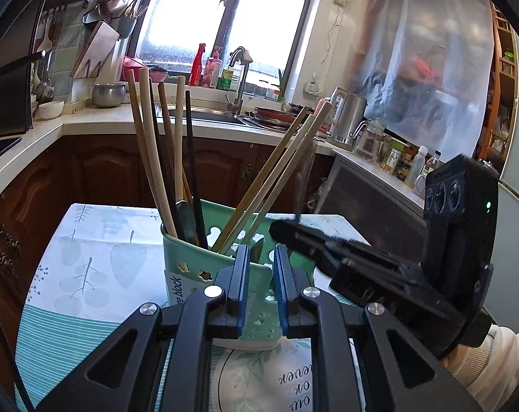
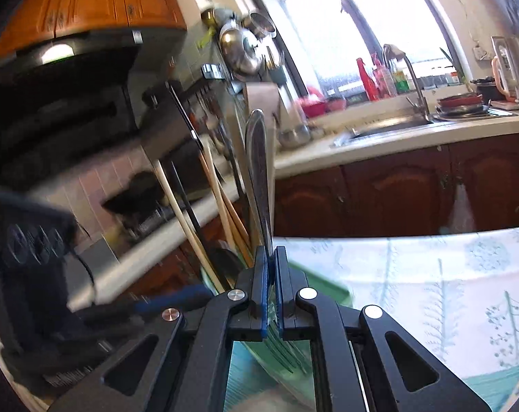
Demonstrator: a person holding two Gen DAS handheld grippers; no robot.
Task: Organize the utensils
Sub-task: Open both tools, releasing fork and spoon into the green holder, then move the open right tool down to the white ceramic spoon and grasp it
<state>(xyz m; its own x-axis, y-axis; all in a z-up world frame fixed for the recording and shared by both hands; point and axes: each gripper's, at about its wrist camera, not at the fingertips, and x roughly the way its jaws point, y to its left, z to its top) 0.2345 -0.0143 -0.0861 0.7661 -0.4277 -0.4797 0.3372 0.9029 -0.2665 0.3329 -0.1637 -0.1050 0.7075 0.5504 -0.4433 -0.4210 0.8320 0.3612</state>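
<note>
A green utensil holder [image 1: 204, 267] stands on the table with several wooden and black chopsticks [image 1: 156, 158] leaning in it. My left gripper [image 1: 262, 257] has its jaws closed on the holder's near wall. My right gripper [image 2: 271, 257] is shut on a metal fork [image 2: 257, 171]; the handle points up and the tines [image 2: 286, 357] show below the pads. In the right wrist view it hovers by the holder's rim [image 2: 314, 281] and the chopsticks [image 2: 221, 202]. In the left wrist view the right gripper [image 1: 286, 230] reaches in from the right over the holder.
The holder stands on a leaf-print tablecloth [image 1: 98, 250] with a teal striped edge. A kitchen counter with a sink [image 1: 204, 113], a kettle [image 1: 348, 116] and jars [image 1: 400, 158] runs behind. Dark wooden cabinets [image 2: 396, 192] stand beyond the table.
</note>
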